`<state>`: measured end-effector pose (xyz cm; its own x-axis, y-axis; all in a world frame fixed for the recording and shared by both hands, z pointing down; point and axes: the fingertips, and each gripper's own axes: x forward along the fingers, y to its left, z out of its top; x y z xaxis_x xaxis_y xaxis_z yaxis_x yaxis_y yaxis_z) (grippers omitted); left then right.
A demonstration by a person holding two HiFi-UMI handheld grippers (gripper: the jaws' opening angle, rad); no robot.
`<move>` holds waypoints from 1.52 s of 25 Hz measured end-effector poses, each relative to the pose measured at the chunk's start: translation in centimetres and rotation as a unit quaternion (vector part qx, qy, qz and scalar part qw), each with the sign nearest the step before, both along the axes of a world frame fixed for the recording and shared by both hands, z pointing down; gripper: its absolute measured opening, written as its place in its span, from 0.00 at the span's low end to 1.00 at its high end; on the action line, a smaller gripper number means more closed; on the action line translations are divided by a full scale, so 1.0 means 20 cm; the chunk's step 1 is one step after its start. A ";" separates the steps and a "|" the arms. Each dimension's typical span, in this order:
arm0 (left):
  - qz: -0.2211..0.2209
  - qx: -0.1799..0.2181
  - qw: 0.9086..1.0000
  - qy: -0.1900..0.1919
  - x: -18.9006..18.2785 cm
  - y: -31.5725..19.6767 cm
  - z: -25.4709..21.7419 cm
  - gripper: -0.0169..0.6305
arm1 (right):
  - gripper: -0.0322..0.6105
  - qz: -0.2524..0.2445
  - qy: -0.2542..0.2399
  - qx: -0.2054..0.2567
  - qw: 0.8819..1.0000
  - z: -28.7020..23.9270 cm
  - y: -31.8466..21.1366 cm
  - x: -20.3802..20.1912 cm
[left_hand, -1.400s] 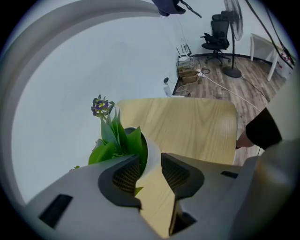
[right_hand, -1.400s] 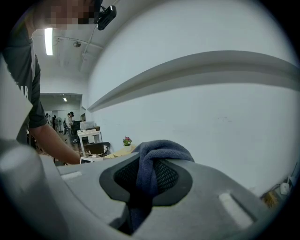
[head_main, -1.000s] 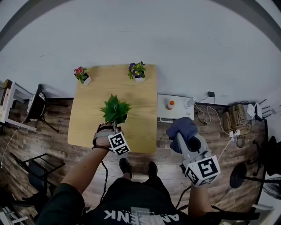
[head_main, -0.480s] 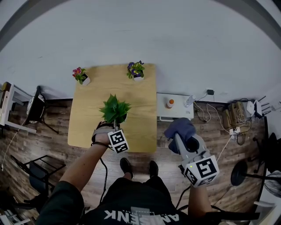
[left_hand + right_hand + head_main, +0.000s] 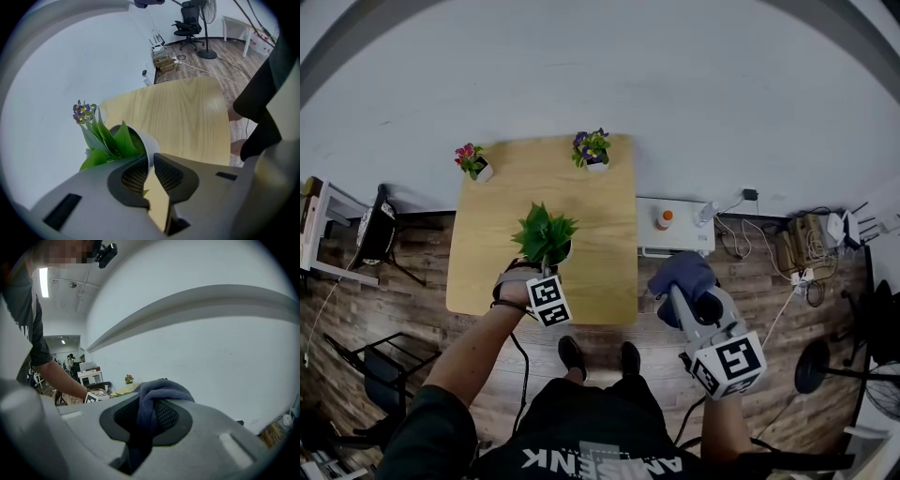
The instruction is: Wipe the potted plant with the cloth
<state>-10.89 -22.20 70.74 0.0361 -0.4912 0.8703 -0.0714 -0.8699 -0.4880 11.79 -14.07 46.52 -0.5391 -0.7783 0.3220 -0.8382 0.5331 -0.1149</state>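
From the head view, one wooden table (image 5: 600,253) stood against the wall with three plants on it. Two were small flower pots at the far edge, a pink one (image 5: 472,160) at the left corner and a purple one (image 5: 592,150) near the right. The third, the leafy green plant (image 5: 546,234), stood nearer the person. The left gripper (image 5: 544,272) reached down to the near side of that plant. The right gripper (image 5: 679,292) hung off the table's right side, over the floor, with one dark blue cloth (image 5: 684,270) bunched at its tip. One white cabinet (image 5: 689,246) beside the table carried a single orange-capped bottle (image 5: 664,221). Two shoes (image 5: 570,354) showed below the table edge.

In the left gripper view, the jaws had just been closing and now pinched the rim of the white pot (image 5: 146,140), one pad inside it and one outside. Green leaves spread to the left, with the purple flowers behind them (only one of the two small pots showed here). One office chair (image 5: 190,21) stood far off.

In the right gripper view, the jaws were clamped on the cloth, which ran down between the pads and folded over the tips. The pink flower pot was small in the distance, and one marker cube (image 5: 96,397) of the left gripper showed at the left.
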 end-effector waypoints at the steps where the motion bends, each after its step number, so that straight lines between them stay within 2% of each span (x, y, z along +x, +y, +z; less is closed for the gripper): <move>1: 0.003 -0.003 1.000 0.003 0.00 0.00 -0.01 0.09 | 0.13 -0.001 0.000 0.000 1.000 0.00 0.00 -0.01; 7: 0.023 -0.013 0.999 0.031 0.01 0.04 -0.17 0.09 | 0.13 -0.009 -0.003 0.006 1.000 -0.02 -0.03 -0.09; 12: 0.041 -0.050 0.996 0.062 0.02 0.13 -0.46 0.09 | 0.13 -0.036 -0.009 0.029 0.999 -0.11 -0.07 -0.24; 15: 0.046 -0.049 0.995 0.074 -0.01 0.16 -0.66 0.09 | 0.13 -0.053 -0.016 0.048 0.997 -0.19 -0.09 -0.36; 18: 0.027 -0.053 0.994 0.089 -0.06 0.17 -0.85 0.09 | 0.13 -0.069 -0.021 0.068 0.995 -0.29 -0.10 -0.49; 21: 0.024 -0.064 0.992 0.106 -0.11 0.20 -1.04 0.09 | 0.13 -0.107 -0.023 0.092 0.990 -0.38 -0.10 -0.68; 24: 0.034 -0.055 0.992 0.108 -0.15 0.23 -1.18 0.09 | 0.13 -0.150 -0.024 0.109 0.982 -0.45 -0.09 -0.89; 28: 0.029 -0.057 0.990 0.123 -0.18 0.25 -1.29 0.09 | 0.13 -0.183 -0.033 0.125 0.975 -0.51 -0.06 -1.13; 32: 0.028 -0.045 0.991 0.123 -0.23 0.26 -1.34 0.09 | 0.13 -0.189 -0.026 0.129 0.973 -0.50 -0.05 -1.30; 38: 0.020 -0.036 0.990 0.132 -0.27 0.26 -1.40 0.09 | 0.13 -0.202 -0.022 0.125 0.971 -0.47 -0.05 -1.38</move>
